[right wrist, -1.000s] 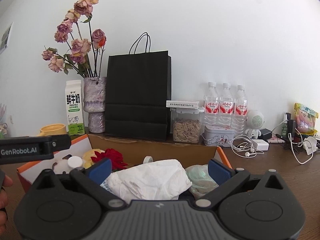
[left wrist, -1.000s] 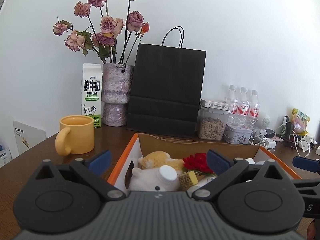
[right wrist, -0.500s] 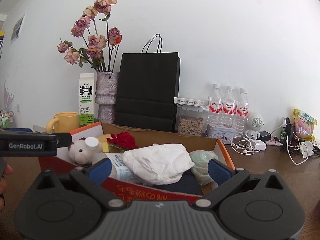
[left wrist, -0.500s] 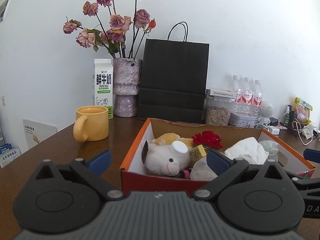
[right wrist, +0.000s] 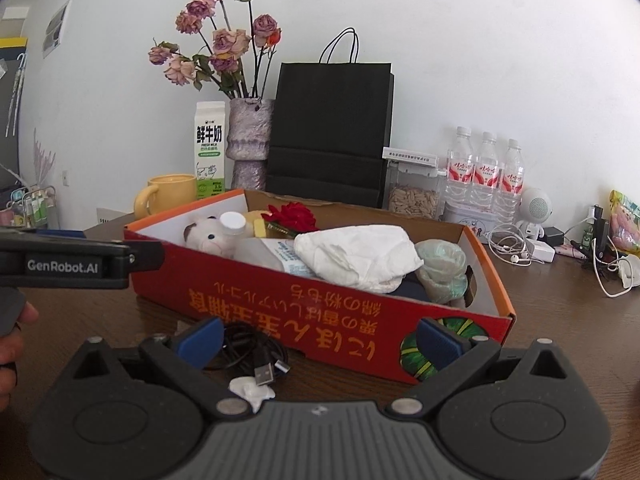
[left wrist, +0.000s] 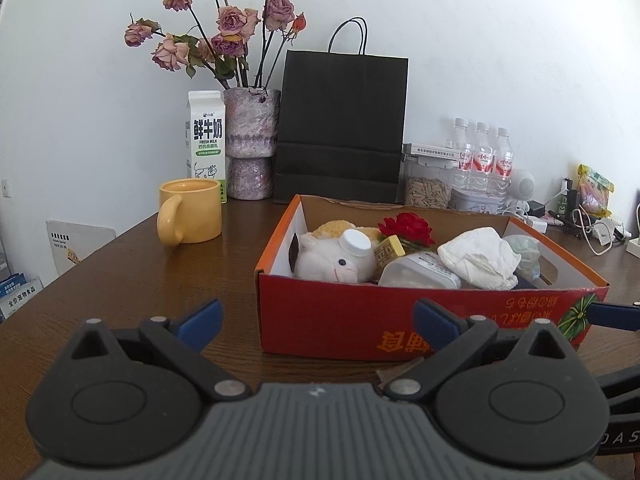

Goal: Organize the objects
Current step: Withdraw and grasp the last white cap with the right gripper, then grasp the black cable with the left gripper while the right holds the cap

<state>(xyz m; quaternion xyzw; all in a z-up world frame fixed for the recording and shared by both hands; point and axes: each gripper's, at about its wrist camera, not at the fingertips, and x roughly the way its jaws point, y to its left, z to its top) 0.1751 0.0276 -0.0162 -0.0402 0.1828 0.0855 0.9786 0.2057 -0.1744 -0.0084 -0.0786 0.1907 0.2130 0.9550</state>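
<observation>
A red and orange cardboard box rests on the wooden table, filled with a white plush toy, a red flower, a crumpled white tissue, a plastic container and a pale green bag. My left gripper is open in front of the box's near wall, holding nothing. My right gripper is open too, above a coiled black USB cable and a white scrap that lie on the table before the box.
Behind the box stand a yellow mug, a milk carton, a vase of dried roses, a black paper bag, a seed jar and three water bottles. Cables and chargers clutter the right side. A person's hand holds the left gripper's body.
Both grippers have pulled back from over the box toward the near side of the table. The box's front wall, the USB cable and the white scrap have come into view.
</observation>
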